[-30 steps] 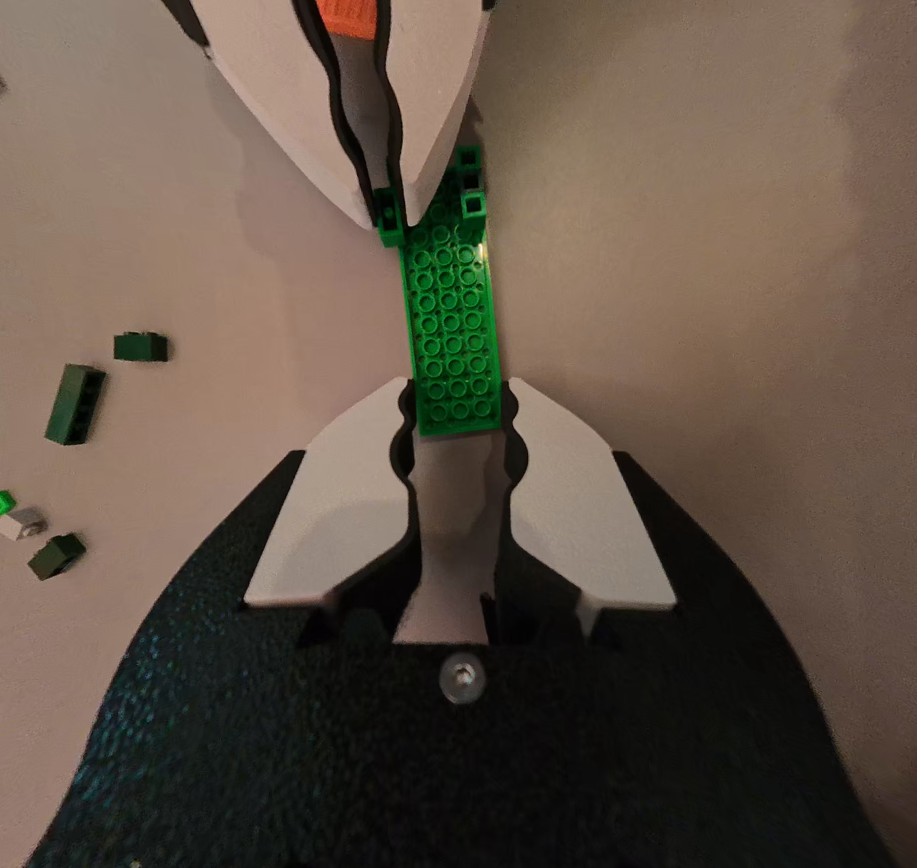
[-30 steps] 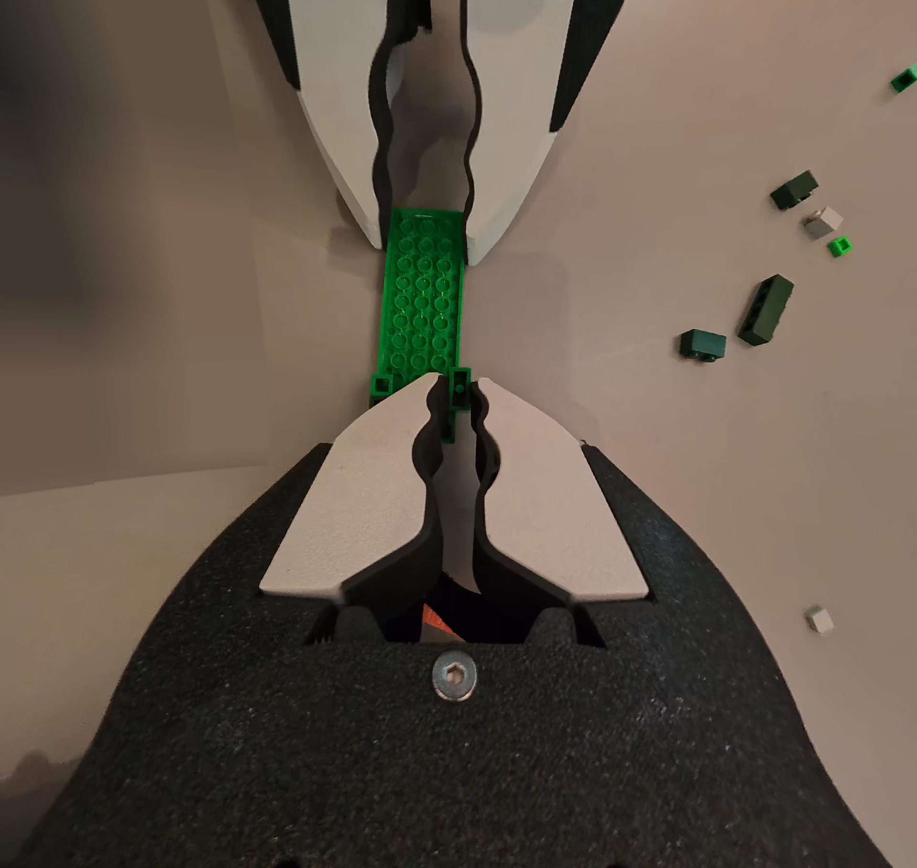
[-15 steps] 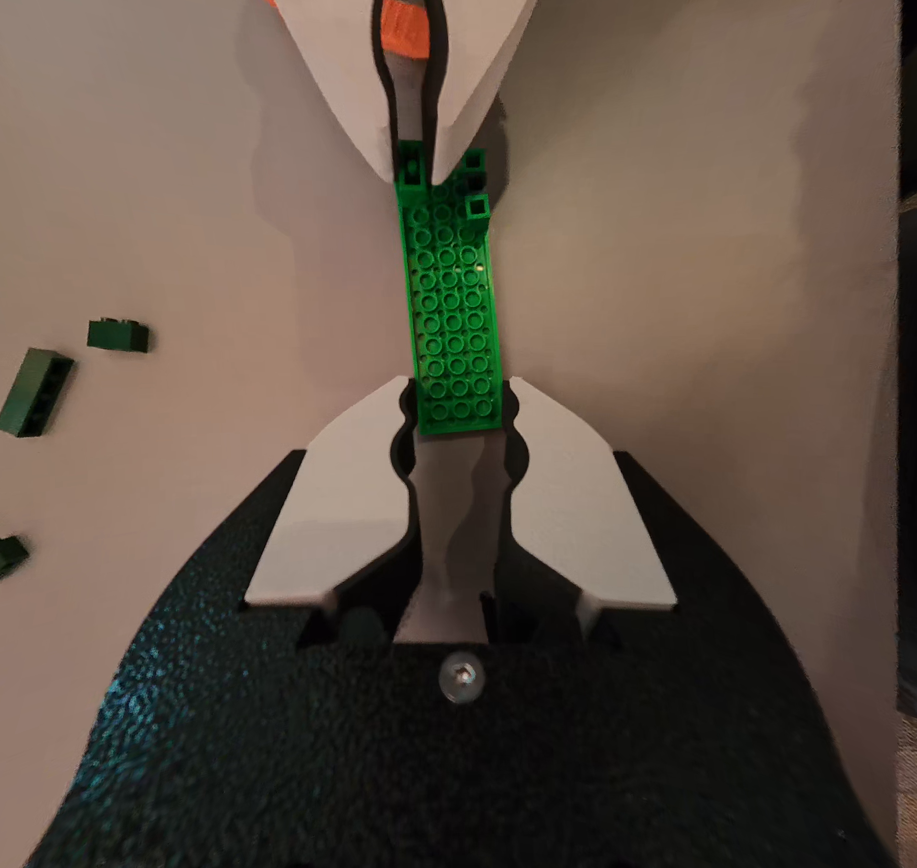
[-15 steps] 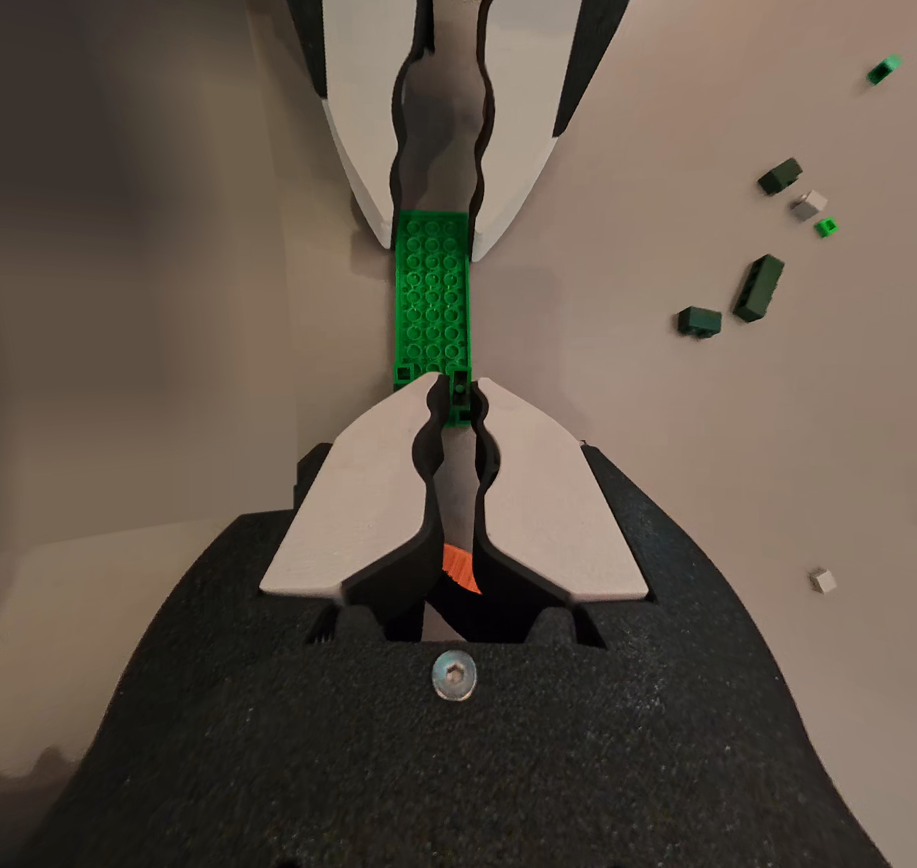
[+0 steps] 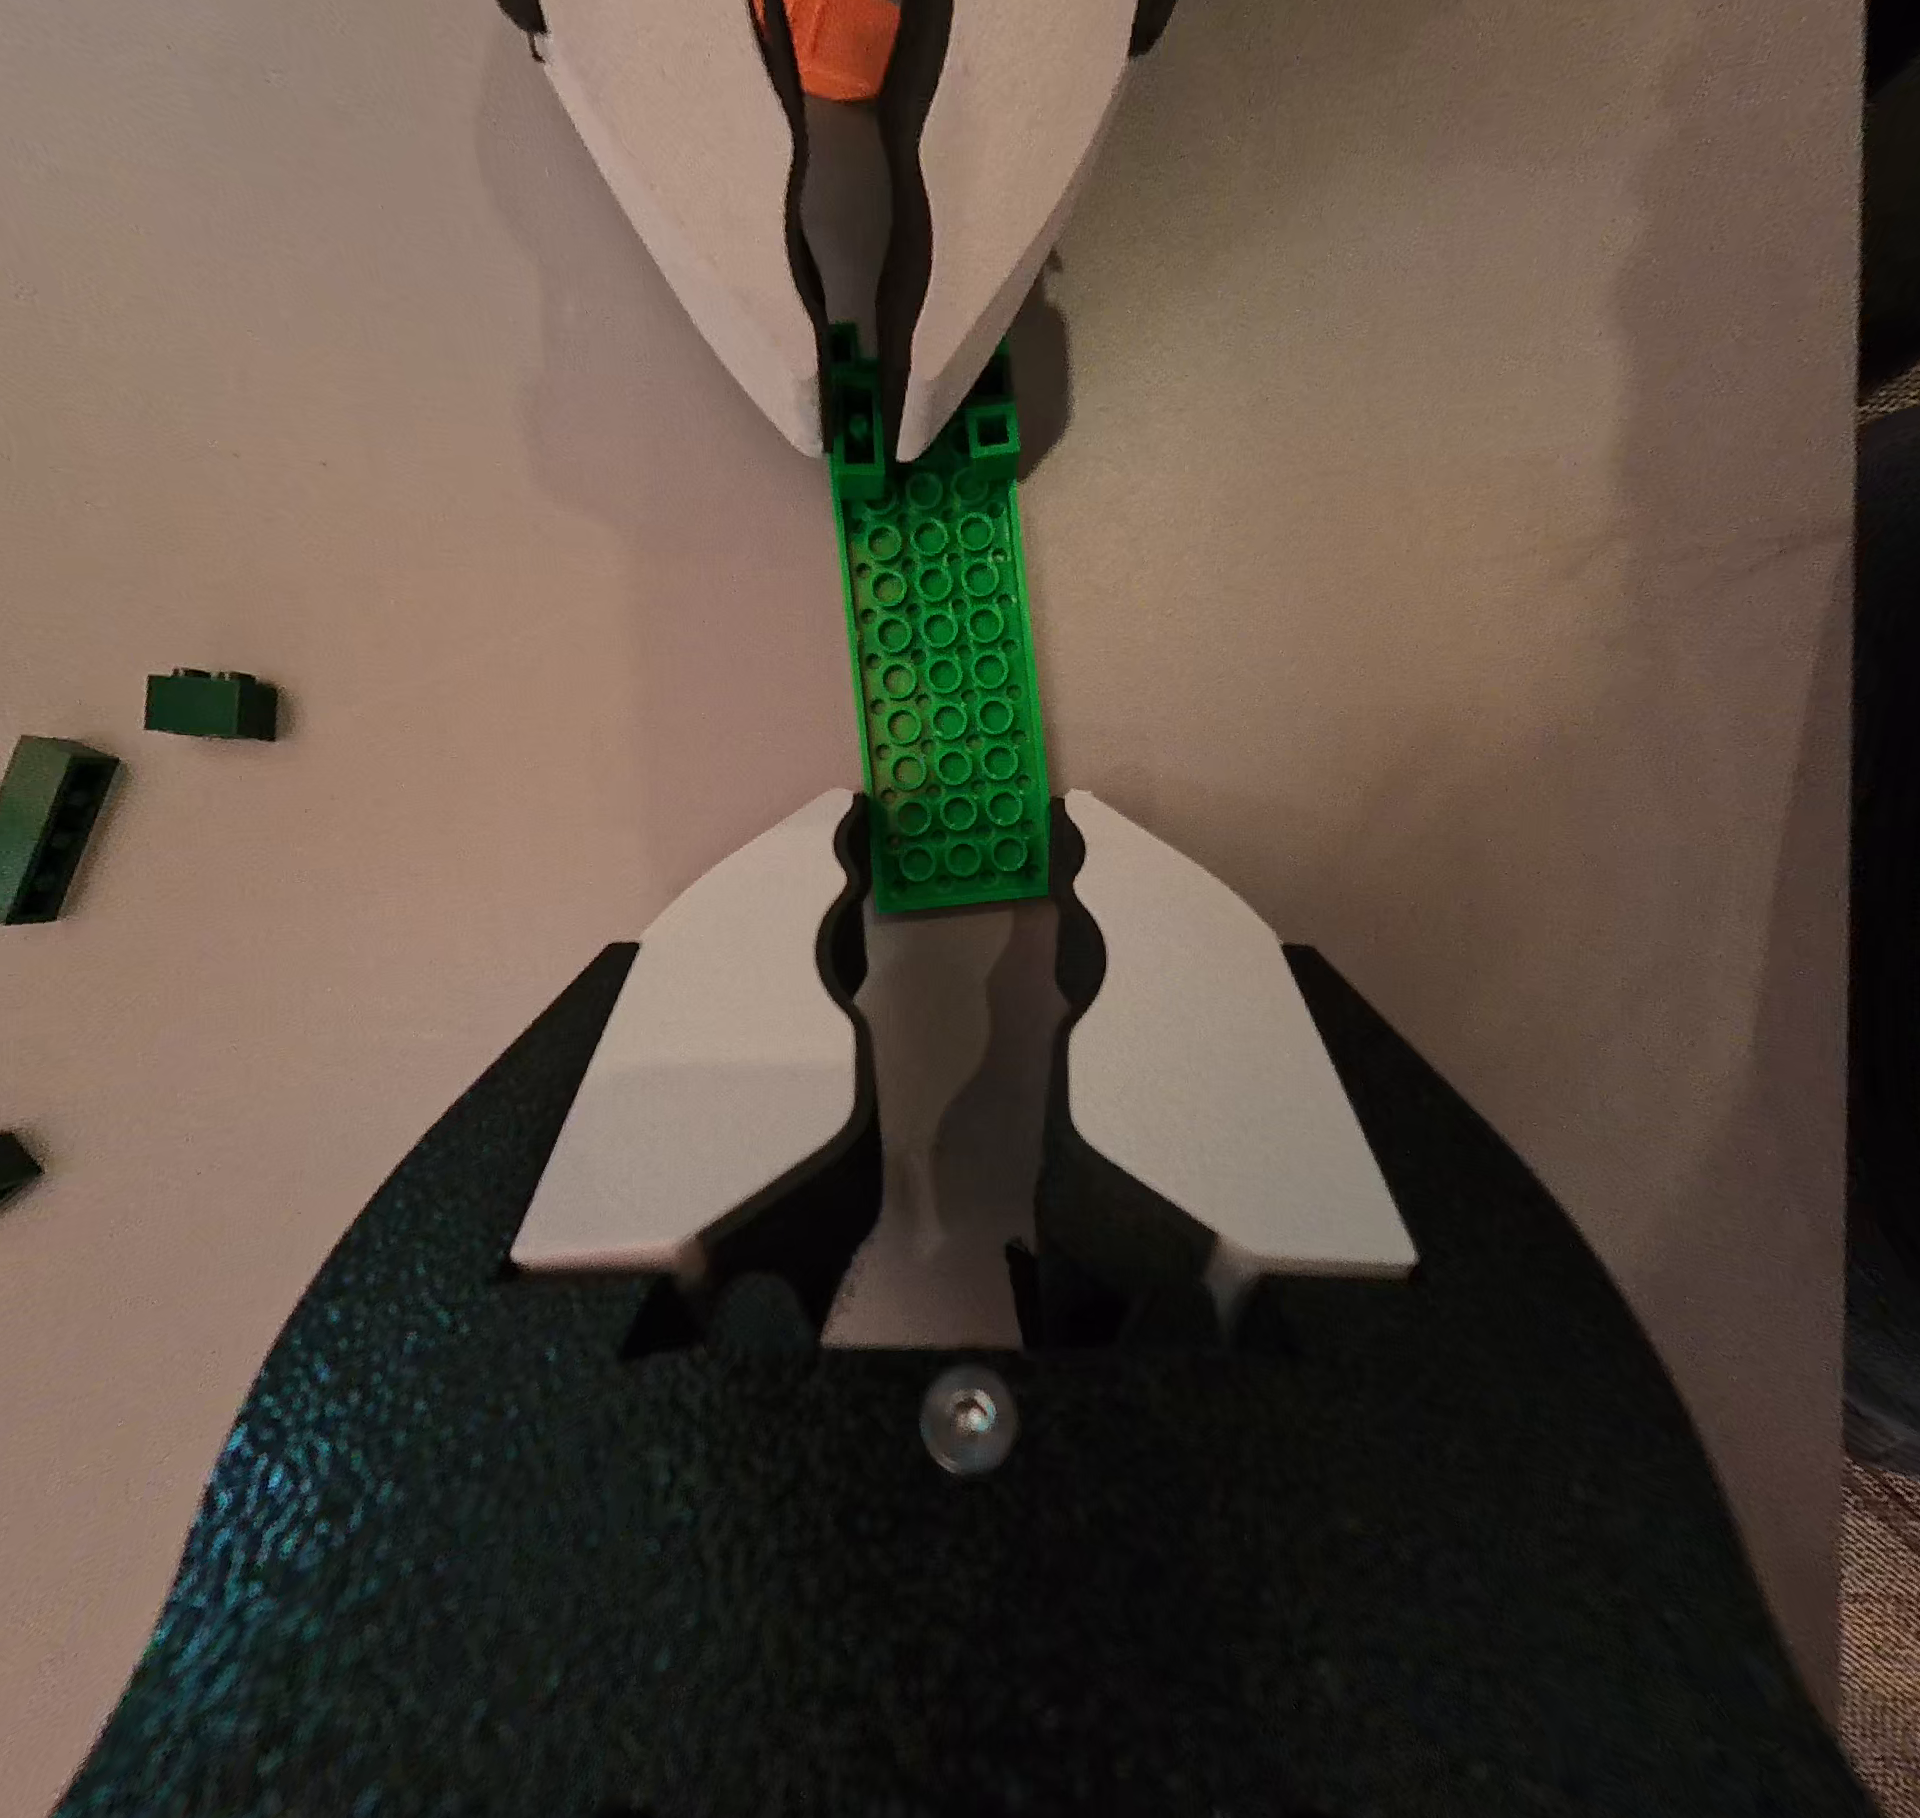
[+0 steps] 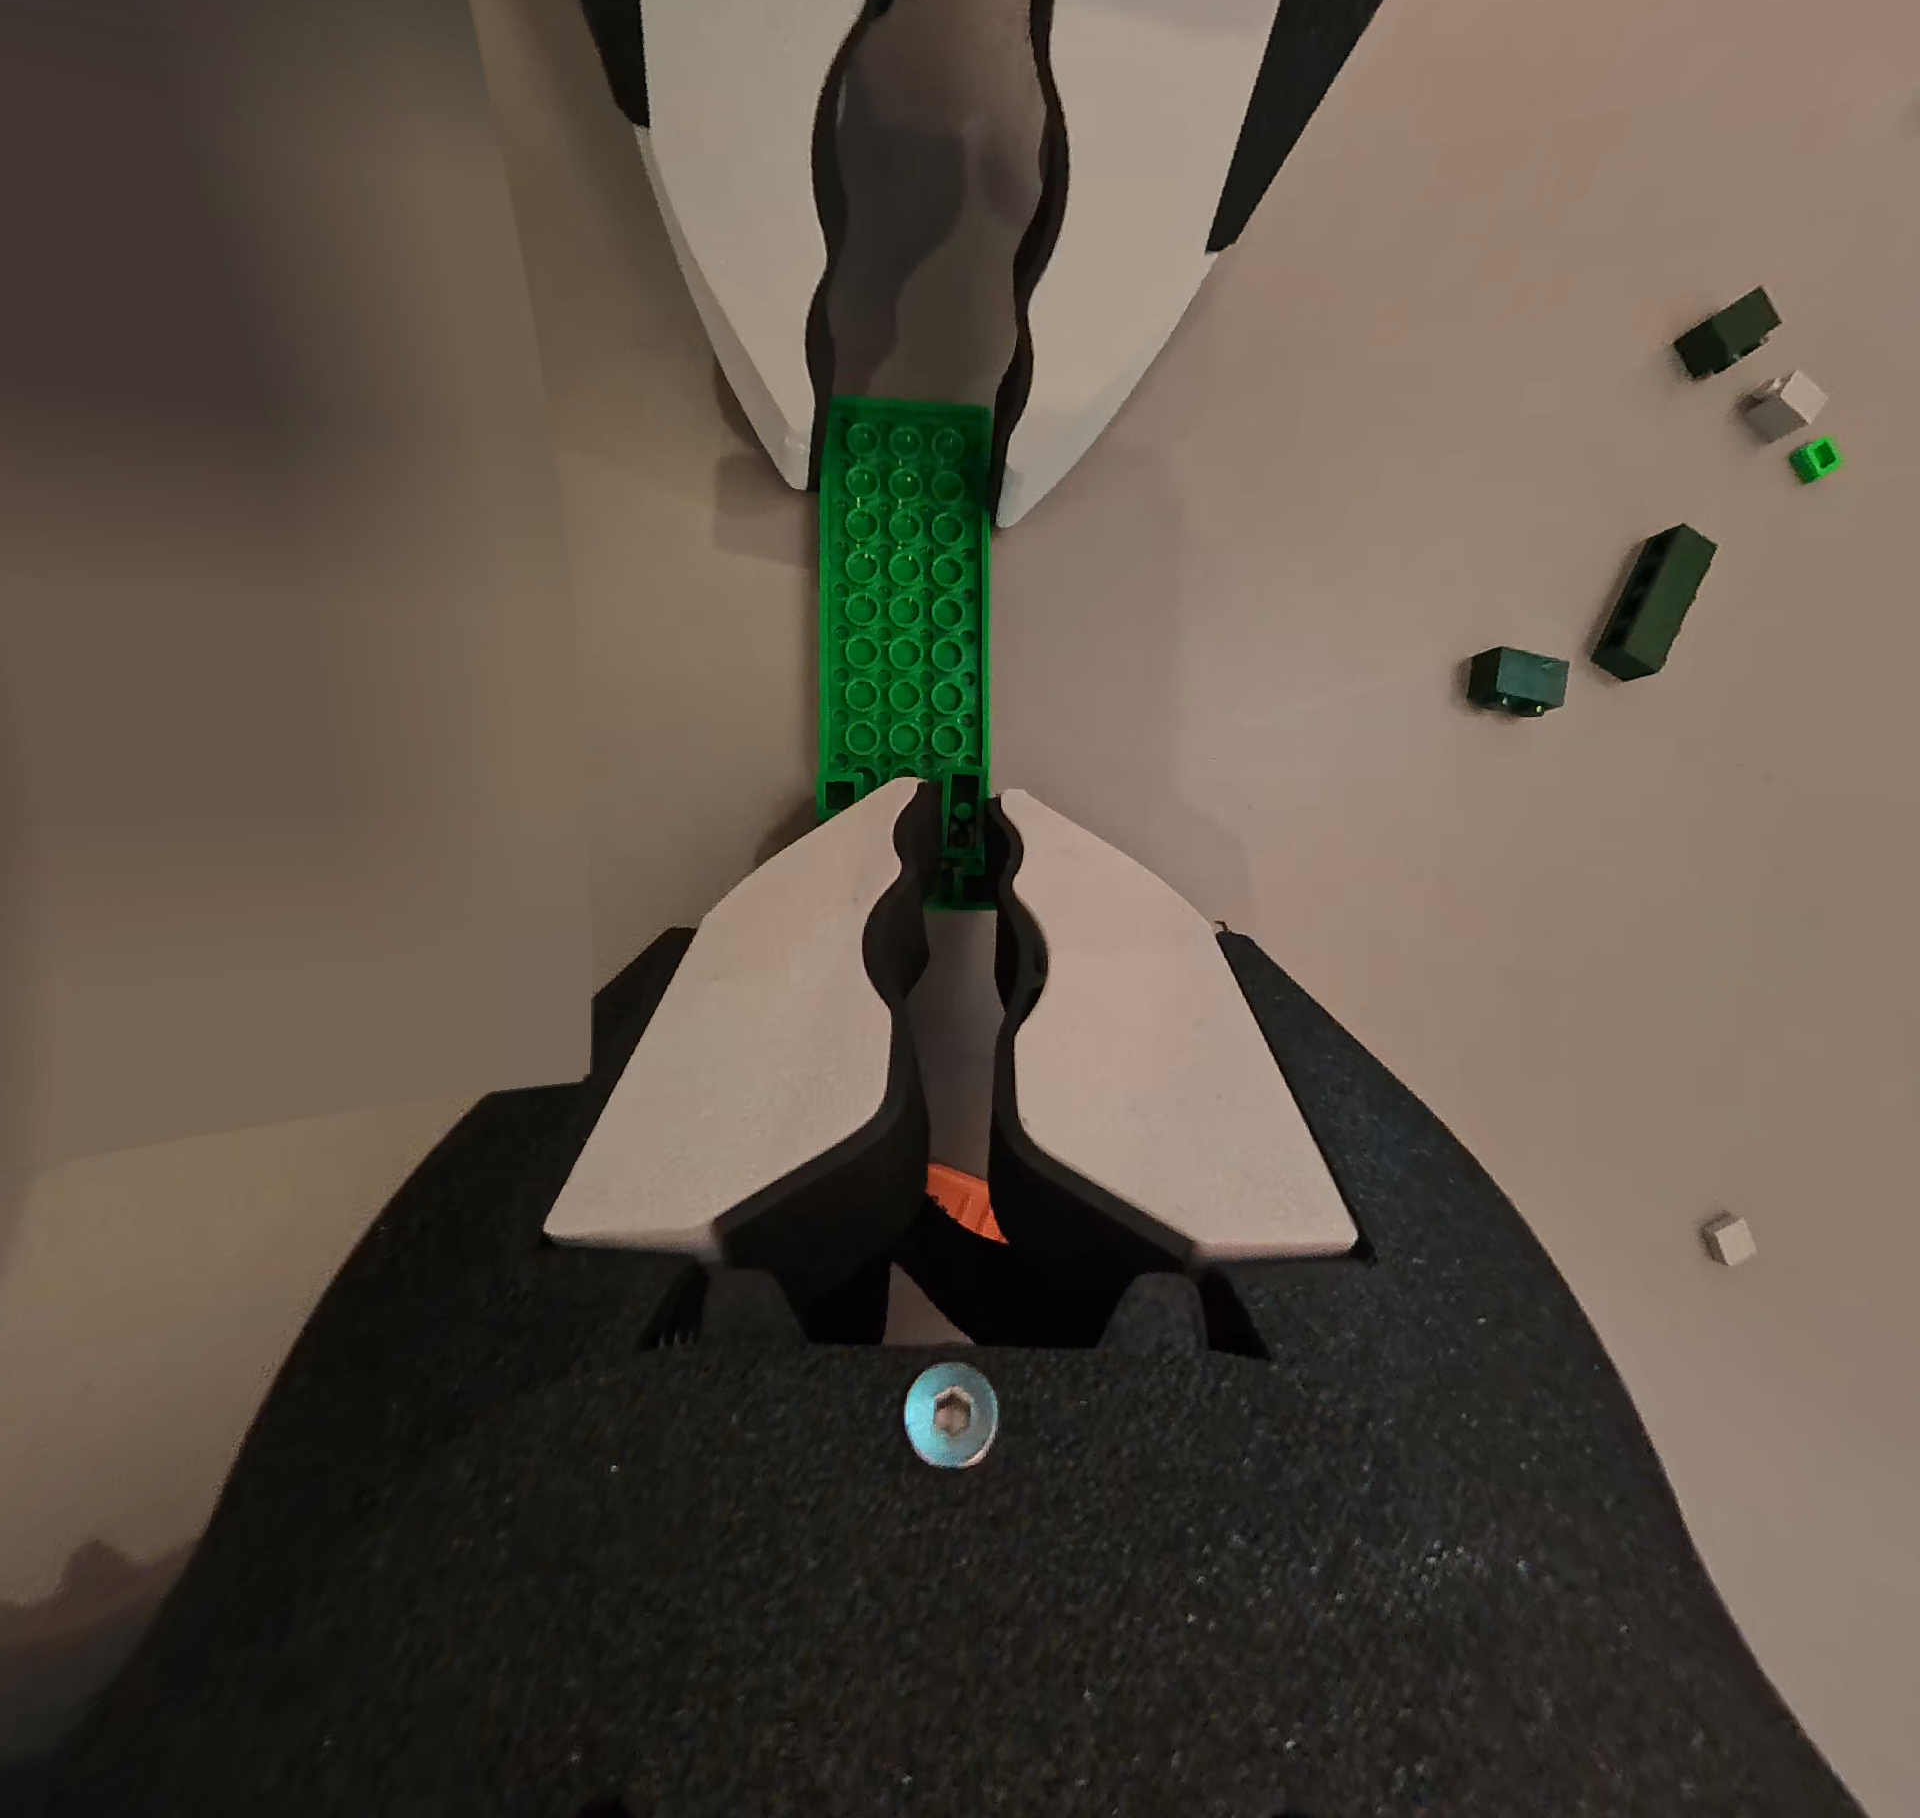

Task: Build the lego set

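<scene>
A long bright green plate lies on the pale table. My left gripper is shut on its near end. My right gripper comes in from the top of the left wrist view, shut on a small bright green brick at the plate's far left corner. Another small green piece sits on the far right corner. In the right wrist view, my right gripper holds the small brick over the near end of the plate. The left gripper clamps the far end.
Loose dark green bricks lie left of the plate. In the right wrist view they lie to the right, with grey cubes and a tiny green piece. The table edge is on the right. The left gripper's tips are roughly 6 cm from the right gripper's.
My right gripper has carried the small green brick from beside the plate's corner to over that corner. The left gripper keeps its hold on the plate.
</scene>
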